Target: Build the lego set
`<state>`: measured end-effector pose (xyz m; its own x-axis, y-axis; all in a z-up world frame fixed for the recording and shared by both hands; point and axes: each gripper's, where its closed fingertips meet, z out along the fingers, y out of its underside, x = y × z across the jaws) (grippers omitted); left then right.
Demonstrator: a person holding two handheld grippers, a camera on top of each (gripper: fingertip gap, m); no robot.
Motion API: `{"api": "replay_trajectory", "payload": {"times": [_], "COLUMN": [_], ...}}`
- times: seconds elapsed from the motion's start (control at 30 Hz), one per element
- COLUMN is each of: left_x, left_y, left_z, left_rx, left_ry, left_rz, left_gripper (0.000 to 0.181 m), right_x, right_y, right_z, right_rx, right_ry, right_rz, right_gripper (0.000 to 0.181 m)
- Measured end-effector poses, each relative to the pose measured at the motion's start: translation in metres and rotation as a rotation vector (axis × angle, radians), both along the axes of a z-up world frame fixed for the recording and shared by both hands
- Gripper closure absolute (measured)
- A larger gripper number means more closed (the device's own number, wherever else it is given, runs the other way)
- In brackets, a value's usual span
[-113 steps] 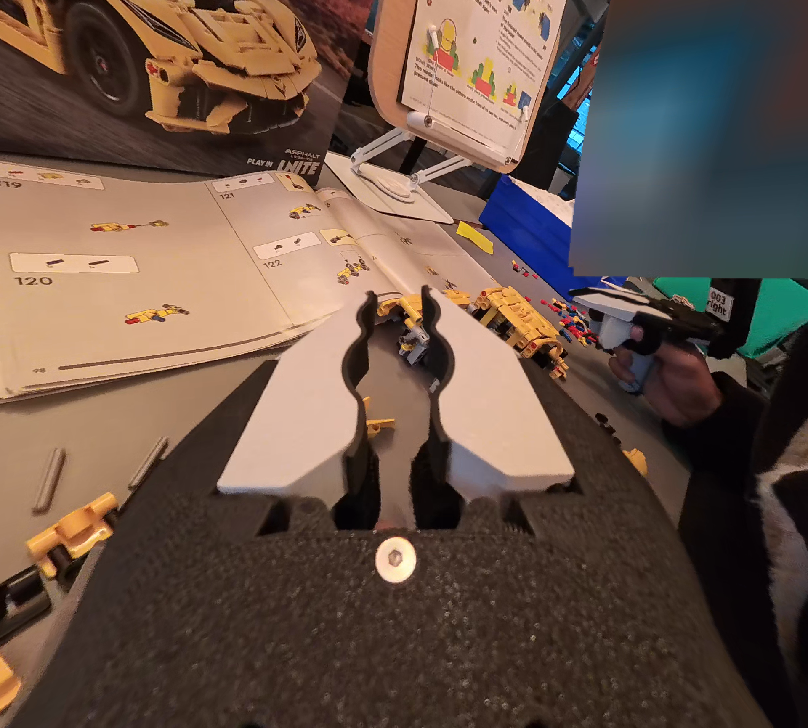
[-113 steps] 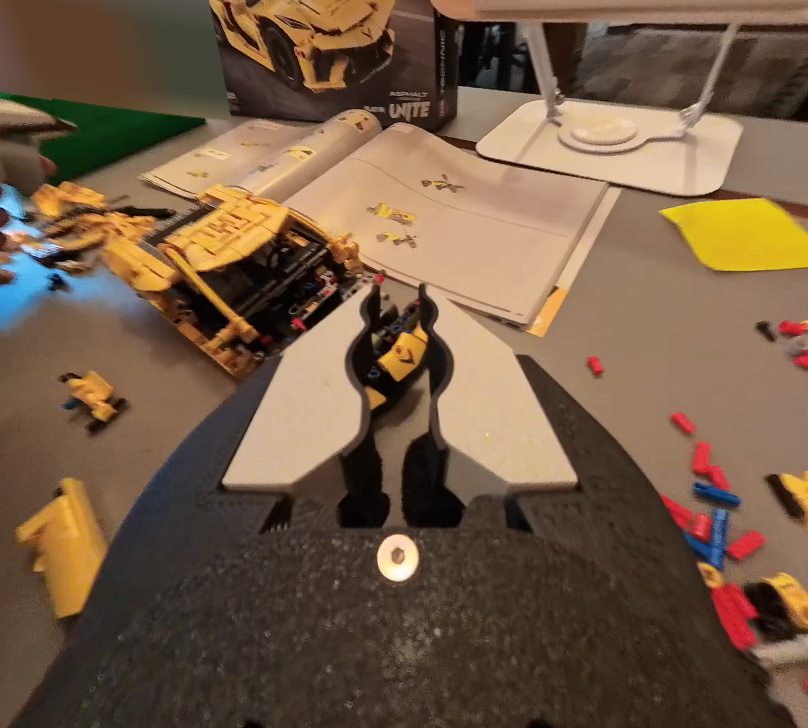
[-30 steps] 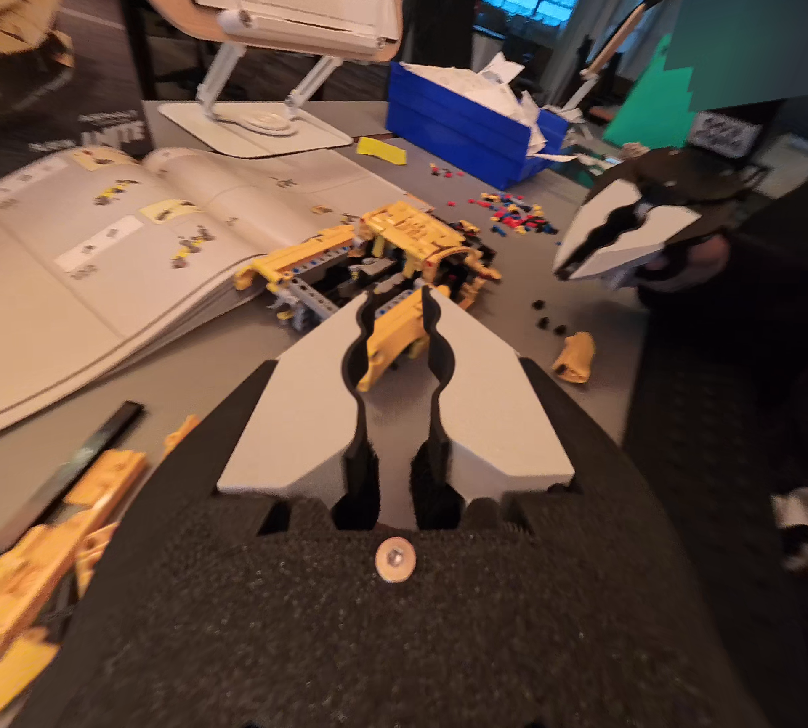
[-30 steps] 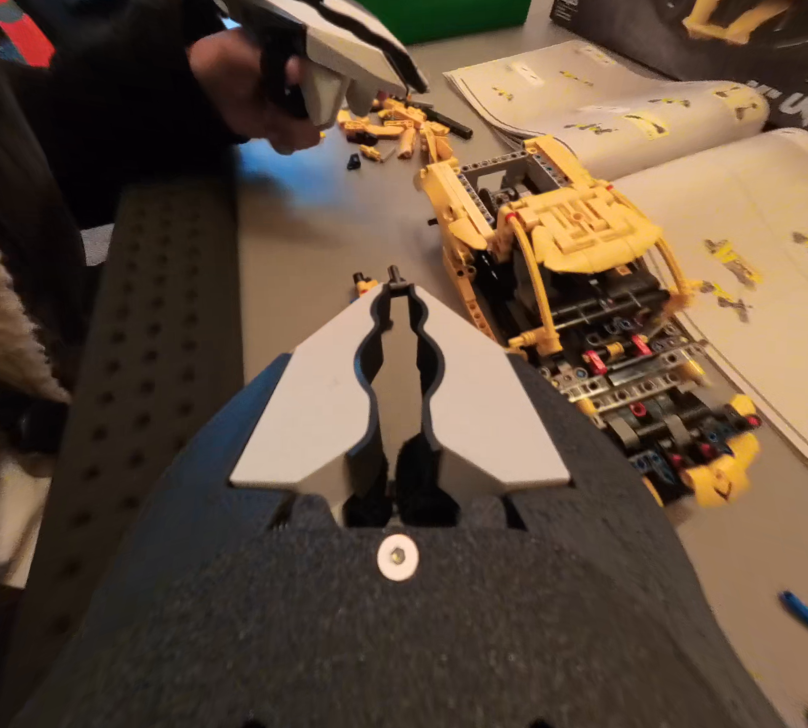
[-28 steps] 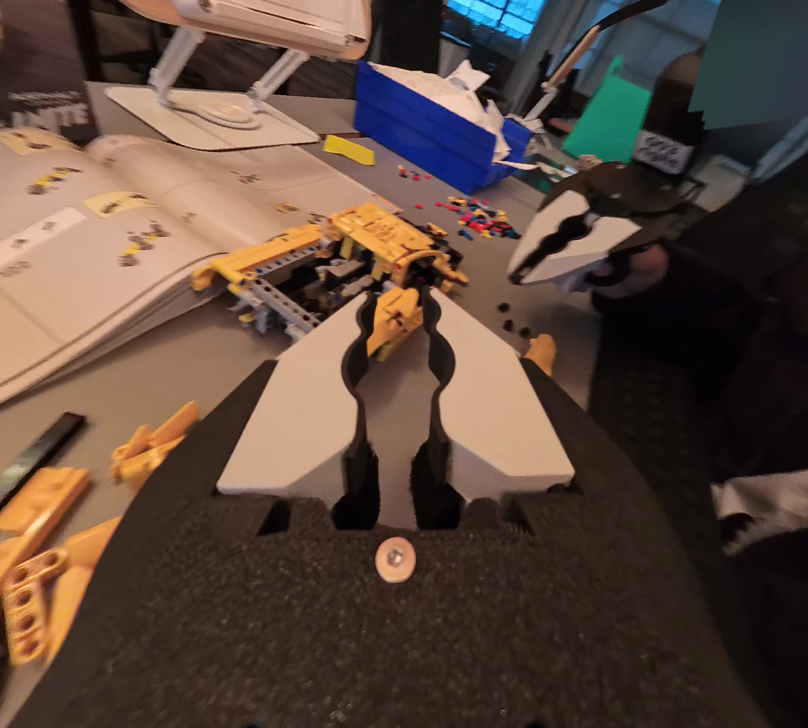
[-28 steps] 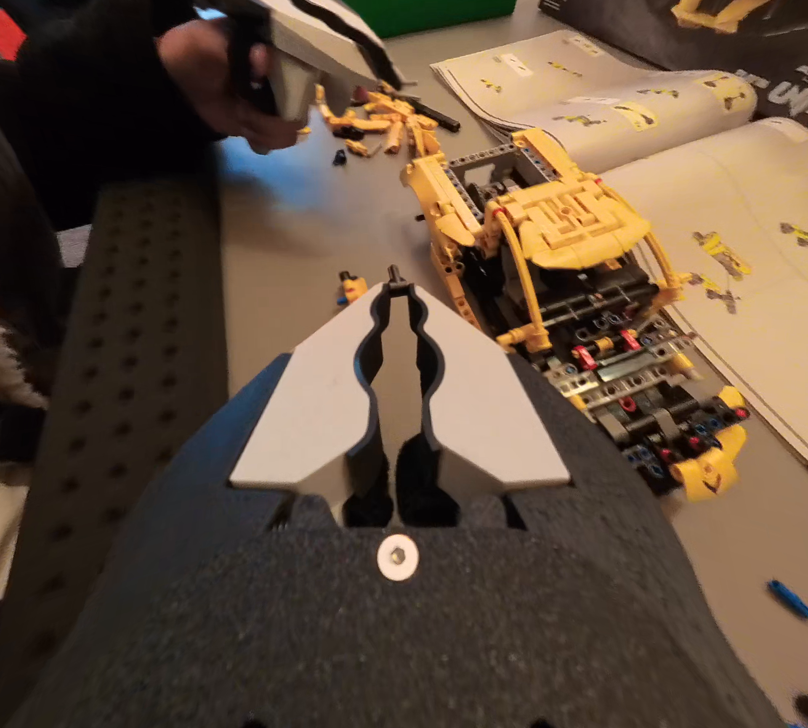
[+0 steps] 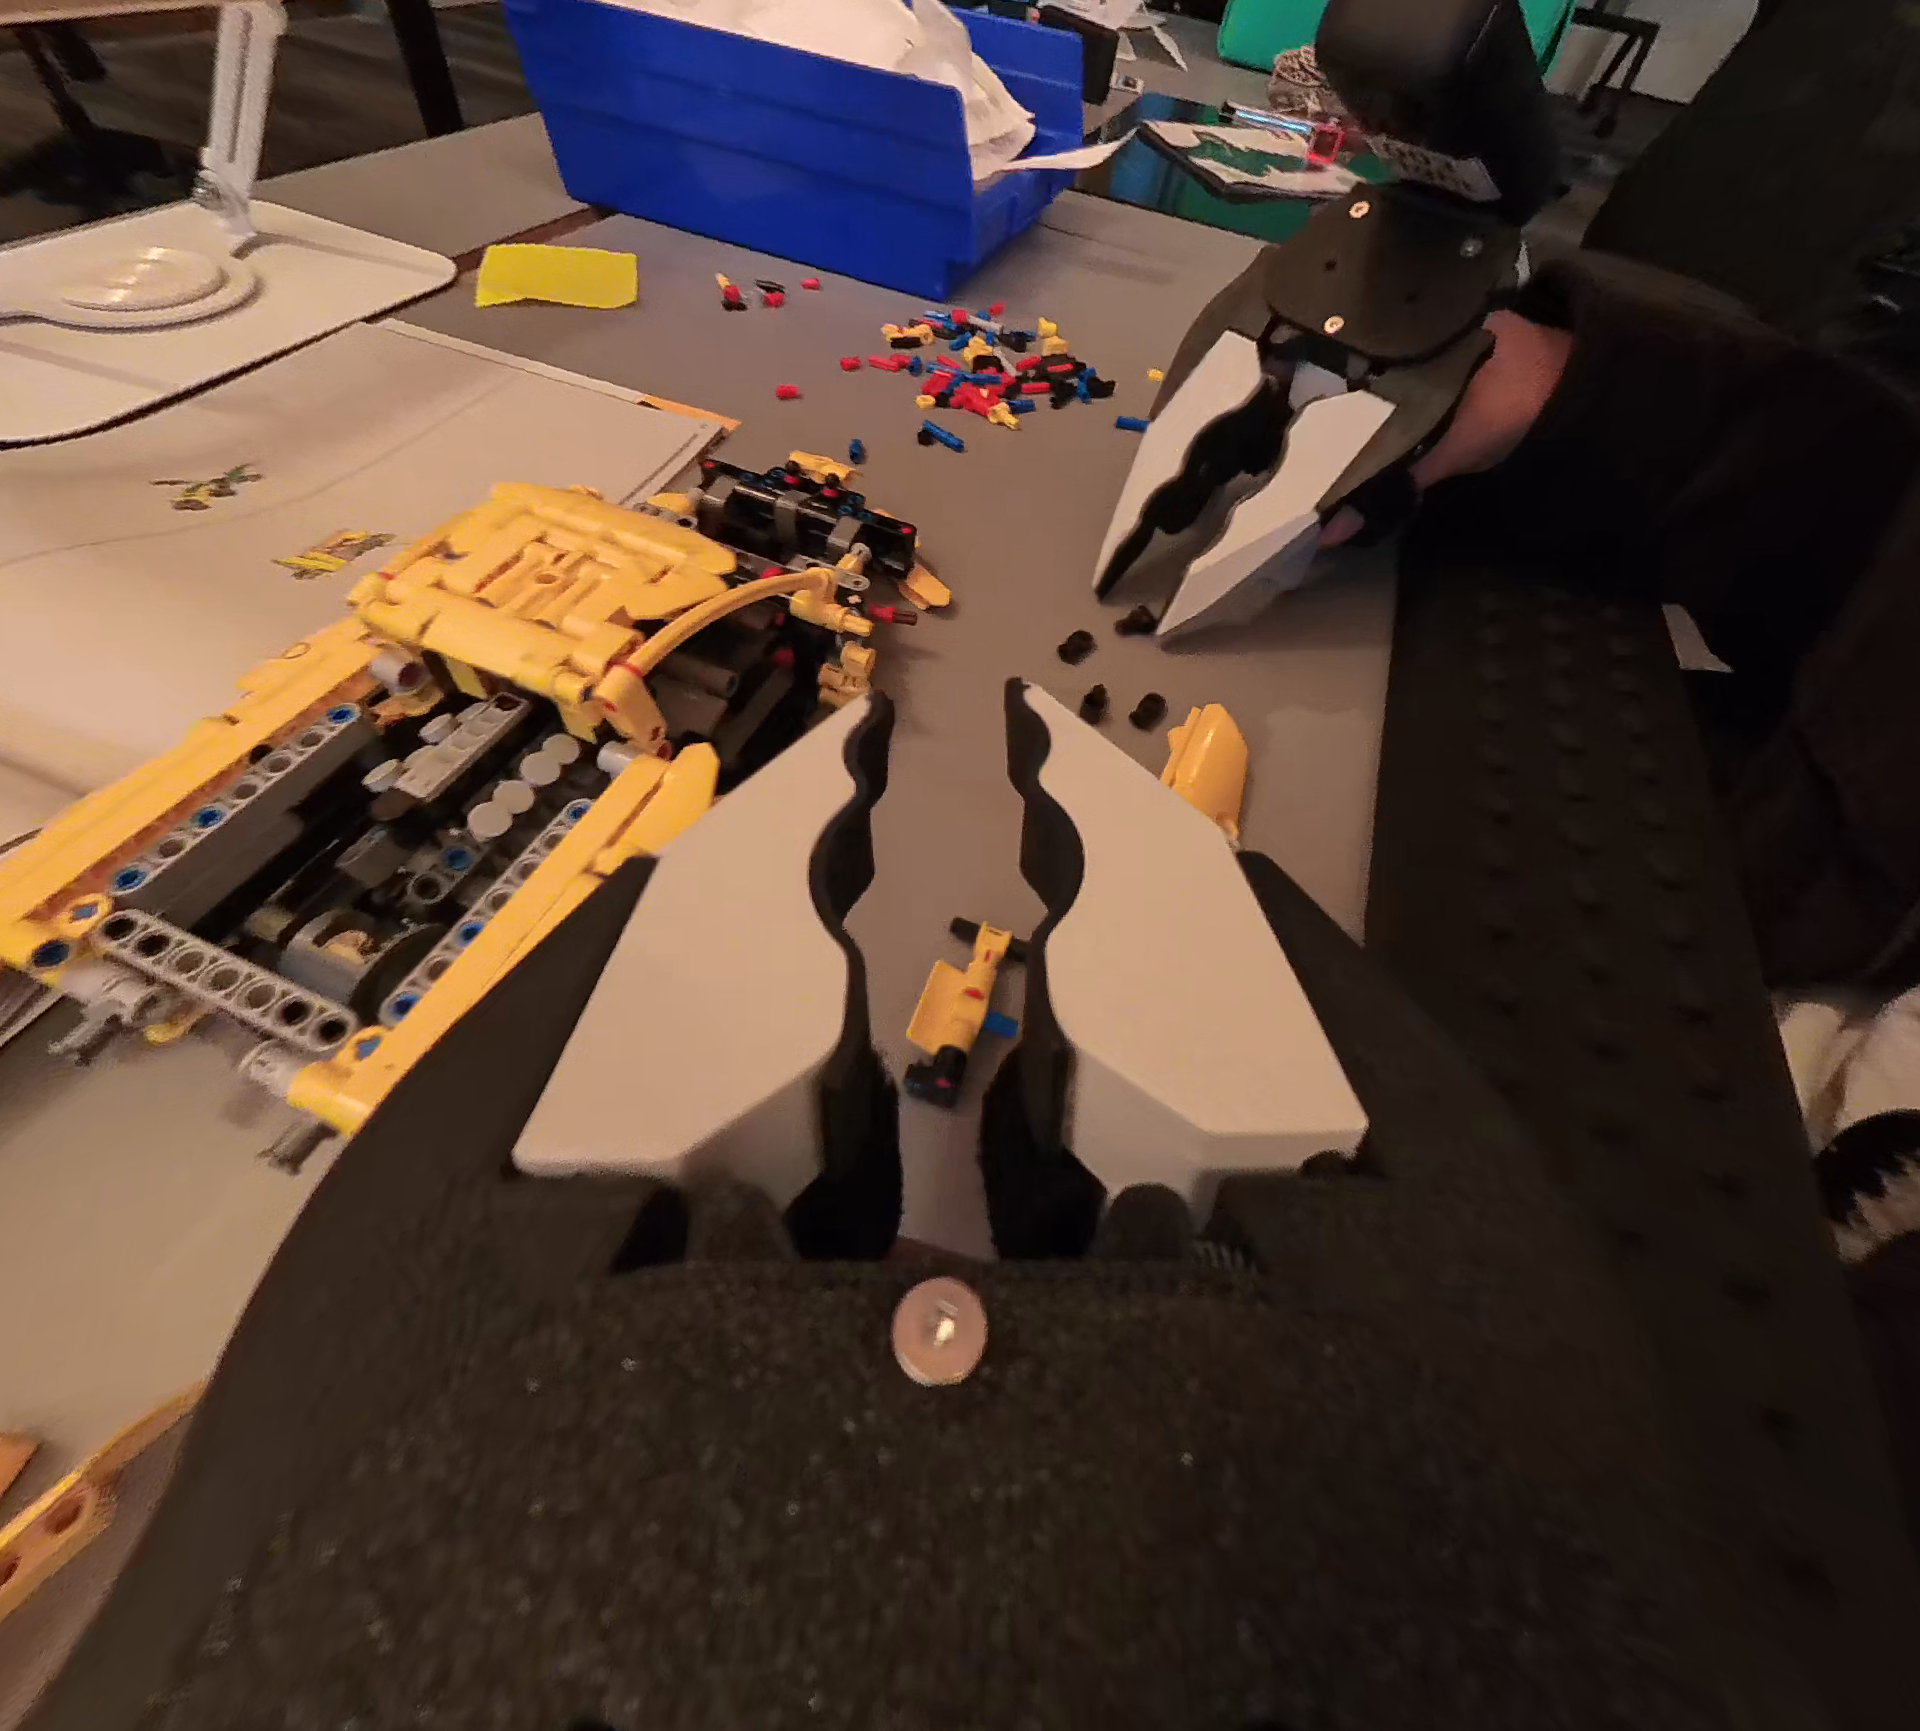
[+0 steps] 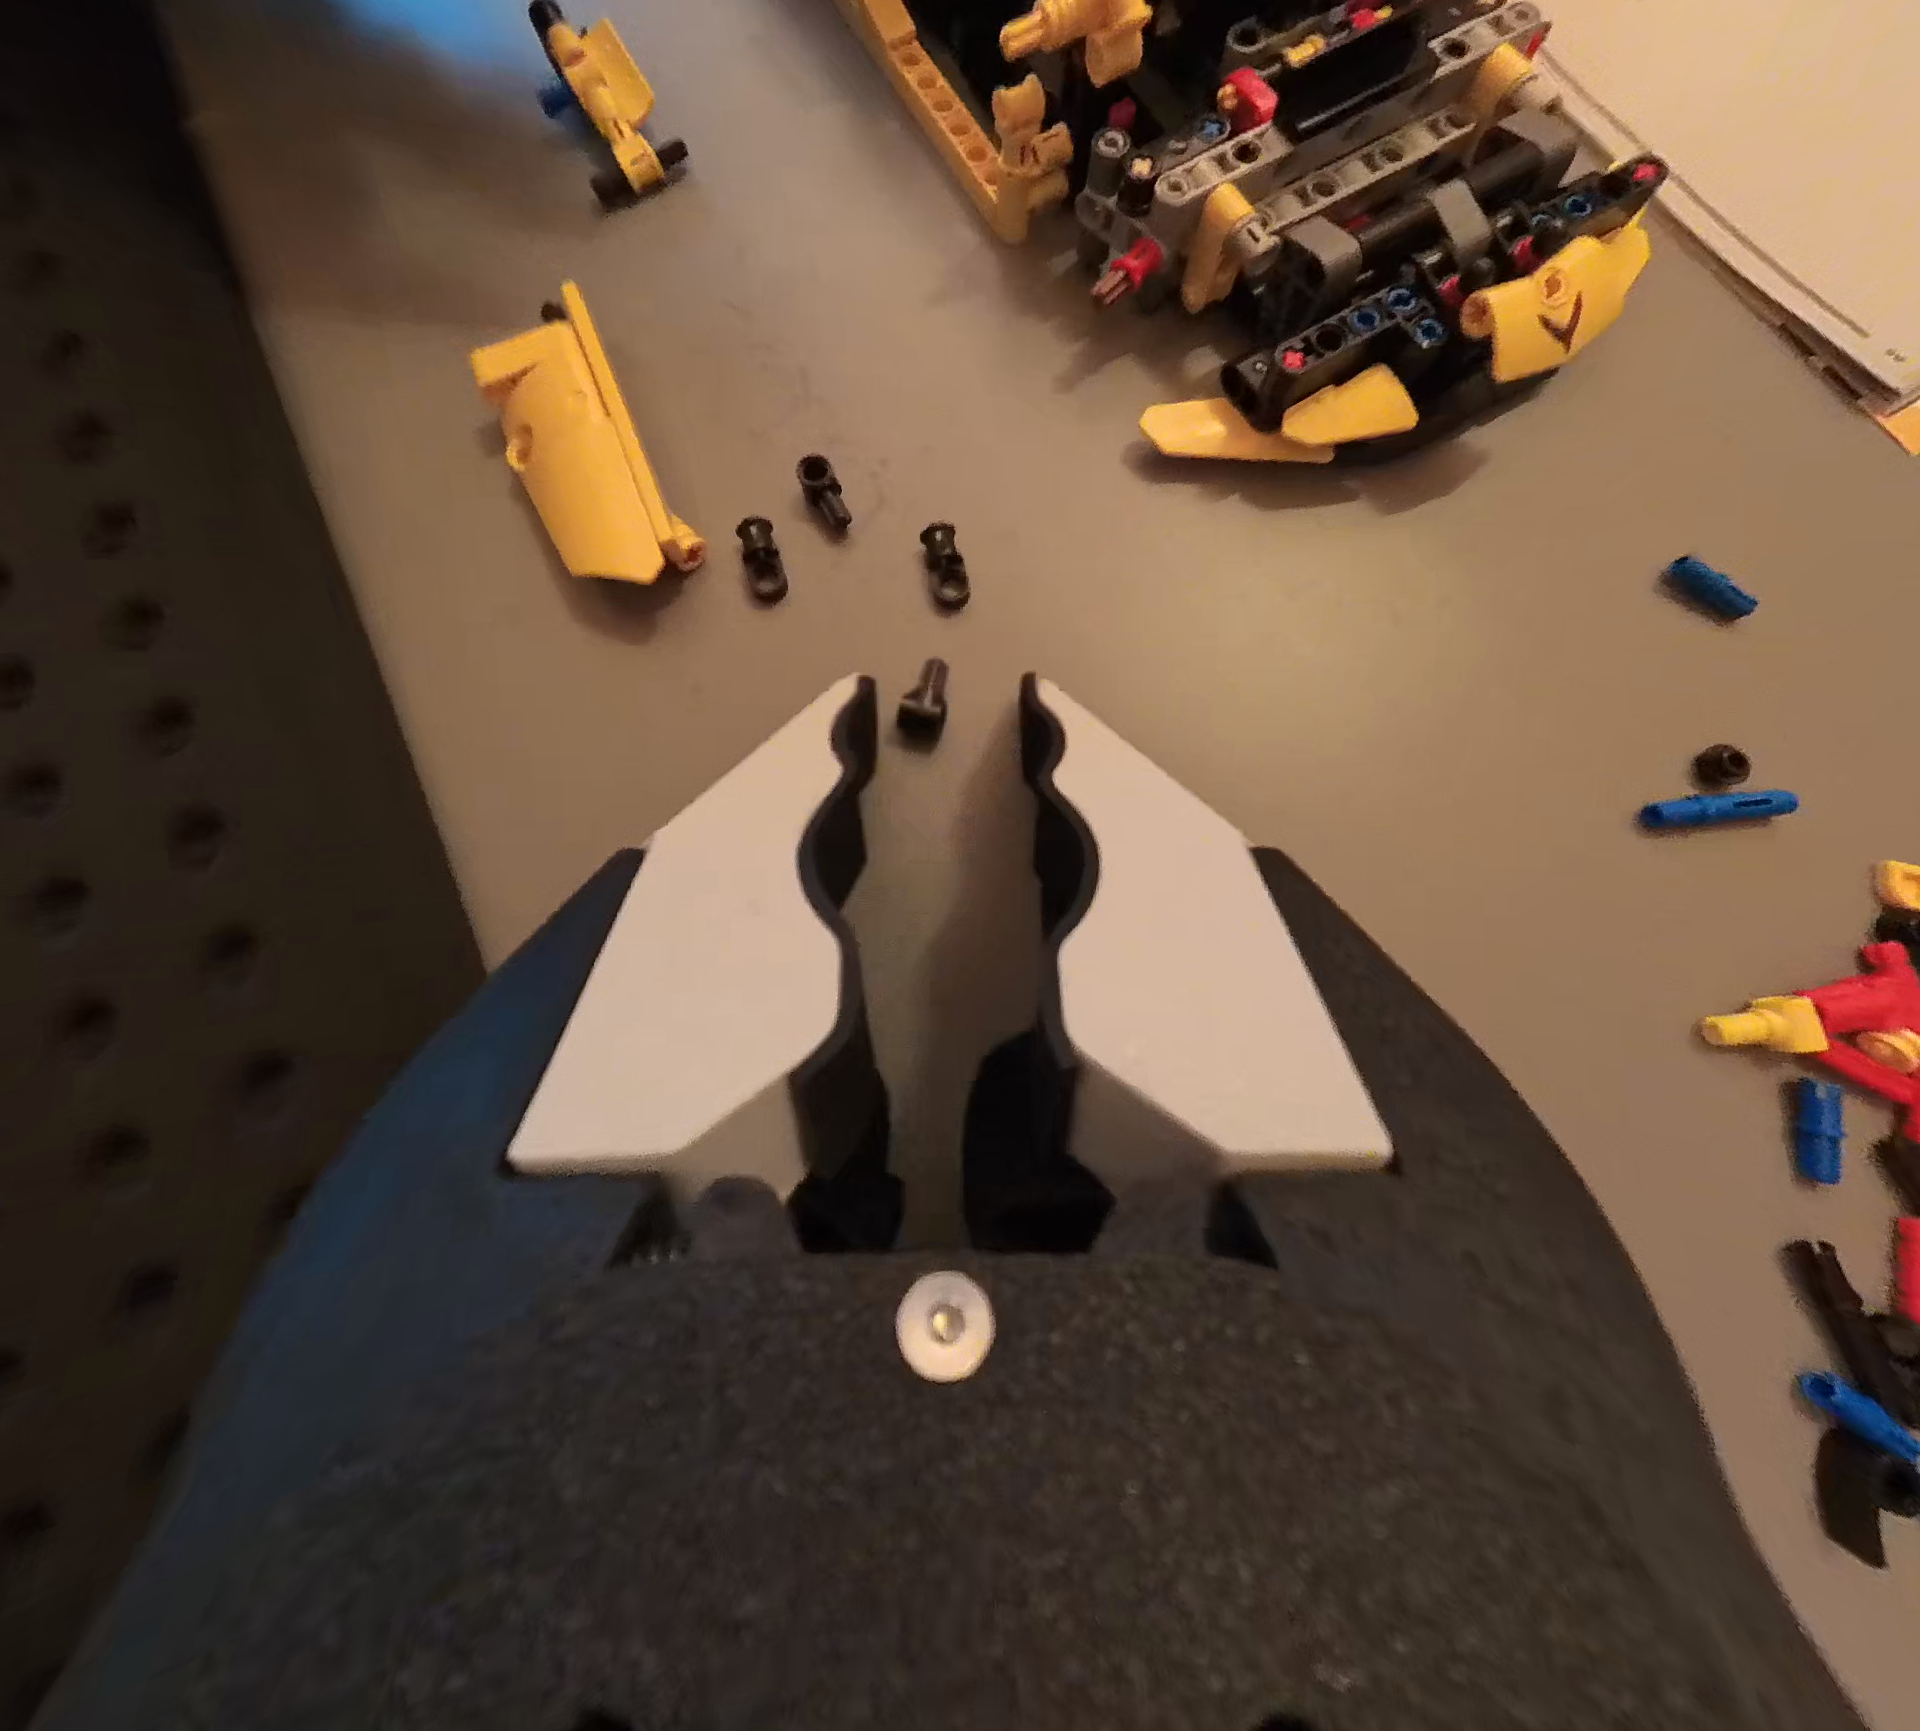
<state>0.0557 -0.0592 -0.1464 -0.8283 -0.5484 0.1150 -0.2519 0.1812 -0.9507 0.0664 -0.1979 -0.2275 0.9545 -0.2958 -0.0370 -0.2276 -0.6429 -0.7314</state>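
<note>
The right gripper (image 8: 940, 694), spread and empty, straddles a small black pin (image 8: 923, 696) on the bench (image 8: 1299, 642), so next it likely needs to pinch it squarely.

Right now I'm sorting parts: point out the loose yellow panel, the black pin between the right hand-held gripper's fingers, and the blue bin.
yellow panel (image 8: 578, 441), right wrist view, flat face.
black pin (image 8: 924, 696), right wrist view, its shaft.
blue bin (image 7: 769, 154), left wrist view, front wall.
</note>
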Motion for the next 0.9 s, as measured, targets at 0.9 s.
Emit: {"api": "replay_trajectory", "payload": {"times": [0.9], "left_x": [0.017], "left_y": [0.048], "left_z": [0.041], "left_rx": [0.001], "left_ry": [-0.296], "left_rz": [0.323], "left_gripper": [0.153], "right_x": [-0.003], "right_y": [0.211], "right_z": [0.128], "right_rx": [0.798], "right_ry": [0.431], "right_rz": [0.004], "right_gripper": [0.176]}}
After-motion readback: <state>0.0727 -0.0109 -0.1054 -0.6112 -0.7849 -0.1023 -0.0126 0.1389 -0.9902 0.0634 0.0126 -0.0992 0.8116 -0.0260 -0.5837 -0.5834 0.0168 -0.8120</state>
